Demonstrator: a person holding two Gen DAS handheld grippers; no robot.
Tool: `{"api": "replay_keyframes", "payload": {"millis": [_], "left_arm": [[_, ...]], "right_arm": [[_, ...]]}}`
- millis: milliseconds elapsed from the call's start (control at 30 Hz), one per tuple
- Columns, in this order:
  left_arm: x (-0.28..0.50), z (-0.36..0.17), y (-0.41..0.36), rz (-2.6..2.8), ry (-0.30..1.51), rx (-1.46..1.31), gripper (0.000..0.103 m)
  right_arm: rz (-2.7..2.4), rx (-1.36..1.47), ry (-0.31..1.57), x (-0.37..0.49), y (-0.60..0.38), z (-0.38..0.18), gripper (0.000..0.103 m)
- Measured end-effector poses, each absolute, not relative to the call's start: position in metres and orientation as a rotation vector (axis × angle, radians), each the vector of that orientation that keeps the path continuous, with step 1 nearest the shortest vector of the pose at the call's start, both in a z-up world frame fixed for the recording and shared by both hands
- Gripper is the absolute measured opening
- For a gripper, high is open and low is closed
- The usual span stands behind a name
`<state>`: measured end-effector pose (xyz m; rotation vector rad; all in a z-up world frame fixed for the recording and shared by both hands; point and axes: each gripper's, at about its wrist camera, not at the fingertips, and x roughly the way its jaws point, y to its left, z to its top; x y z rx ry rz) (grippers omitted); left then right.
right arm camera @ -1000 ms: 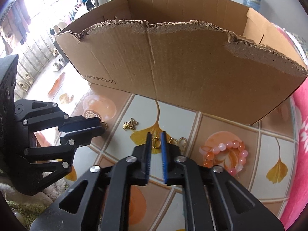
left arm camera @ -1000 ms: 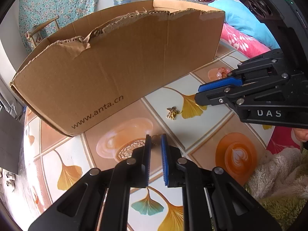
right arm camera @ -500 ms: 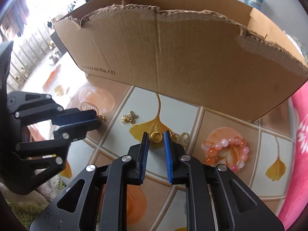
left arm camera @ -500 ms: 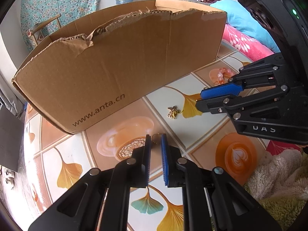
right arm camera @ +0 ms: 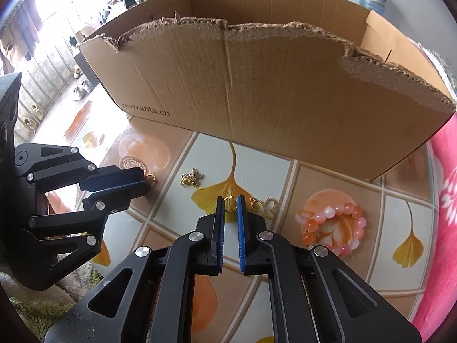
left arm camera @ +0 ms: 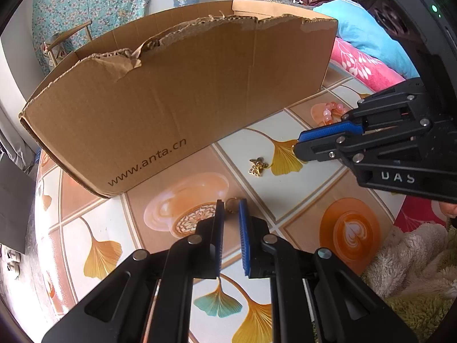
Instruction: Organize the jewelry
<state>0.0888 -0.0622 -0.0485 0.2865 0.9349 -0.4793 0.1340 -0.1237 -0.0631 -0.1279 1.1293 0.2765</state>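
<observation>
Only the right view shows the butterfly charm (right arm camera: 267, 206) beside the closing right hand-held gripper (right arm camera: 230, 204), pinching a gold ring (right arm camera: 230, 202).

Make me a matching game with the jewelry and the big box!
Things:
1. bead bracelet
2. butterfly charm
3. gold ring
4. cardboard box

Descriptions:
A. brown, torn top edge
B. between the blue pads of the right gripper
C. pink and orange, lying in a loop
D. gold, lying beside the right gripper's tip

Pairs: 1-C, 2-D, 3-B, 4-A

"www.anta.cn" on cardboard box (left arm camera: 177, 108), "DAS" on right hand-held gripper (left arm camera: 297, 150)
</observation>
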Motion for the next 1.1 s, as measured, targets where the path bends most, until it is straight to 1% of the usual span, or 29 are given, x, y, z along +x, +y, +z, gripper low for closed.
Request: {"api": "replay_keyframes", "payload": {"millis": [167,467,533,567,600,833,1033,1100], "left_arm": [[0.087,-0.048,-0.061,-0.485,0.935,0.282,0.007],[0.085,-0.039,-0.06,-0.486,0.916,0.281,0.008],[0.088,-0.04,-0.061,-0.494,0.928,0.275,0.009],[0.09,-0.041,-0.062,-0.489,0.936,0.281,0.012],[0.09,-0.042,-0.062,-0.486,0.936,0.287,0.013],[0.1,-0.044,-0.059,-0.491,0.965,0.252,0.014],[0.099,-0.043,-0.056,-0.491,0.962,0.262,0.014],[0.097,-0.043,-0.058,-0.488,0.955,0.285,0.011]], "right_arm": [[0.278,-0.113,1.114,0.131,-0.132,-0.051,0.006],[0.275,-0.087,1.102,0.124,-0.145,-0.039,0.006],[0.279,-0.08,1.102,0.124,-0.144,-0.041,0.006],[0.28,-0.079,1.101,0.123,-0.144,-0.041,0.006],[0.283,-0.078,1.099,0.123,-0.144,-0.041,0.006],[0.292,-0.062,1.091,0.121,-0.153,-0.037,0.006],[0.297,-0.048,1.09,0.122,-0.16,-0.034,0.006],[0.296,-0.043,1.084,0.122,-0.162,-0.032,0.006]]}}
